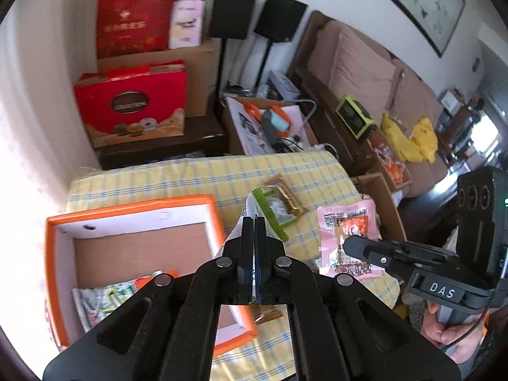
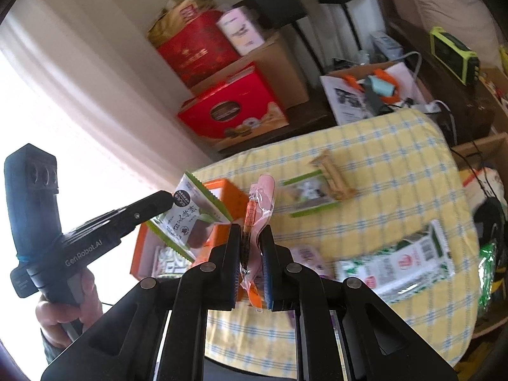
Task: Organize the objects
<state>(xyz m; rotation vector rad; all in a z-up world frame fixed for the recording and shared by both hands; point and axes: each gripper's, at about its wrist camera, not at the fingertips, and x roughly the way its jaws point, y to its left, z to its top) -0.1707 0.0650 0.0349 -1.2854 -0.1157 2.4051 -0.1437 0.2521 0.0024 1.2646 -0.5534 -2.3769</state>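
Note:
My left gripper [image 1: 254, 222] is shut on a white and green snack packet [image 1: 248, 204], seen edge-on above the right rim of an open orange box [image 1: 127, 209]. In the right wrist view that packet [image 2: 187, 216] hangs from the left gripper [image 2: 170, 198] over the orange box [image 2: 222, 190]. My right gripper [image 2: 252, 231] is shut on a pink snack packet [image 2: 258, 209], held above the yellow checked tablecloth [image 2: 381, 158]. The left wrist view shows the pink packet [image 1: 346, 222] in the right gripper [image 1: 347, 243]. One packet [image 1: 104, 298] lies inside the box.
On the cloth lie a green packet [image 2: 308, 197], a gold bar [image 2: 333, 174] and a large white and green packet [image 2: 397, 260]. Red gift boxes [image 1: 133, 108], speakers [image 1: 233, 9], an open carton of gear [image 1: 266, 123] and a sofa [image 1: 365, 63] stand behind the table.

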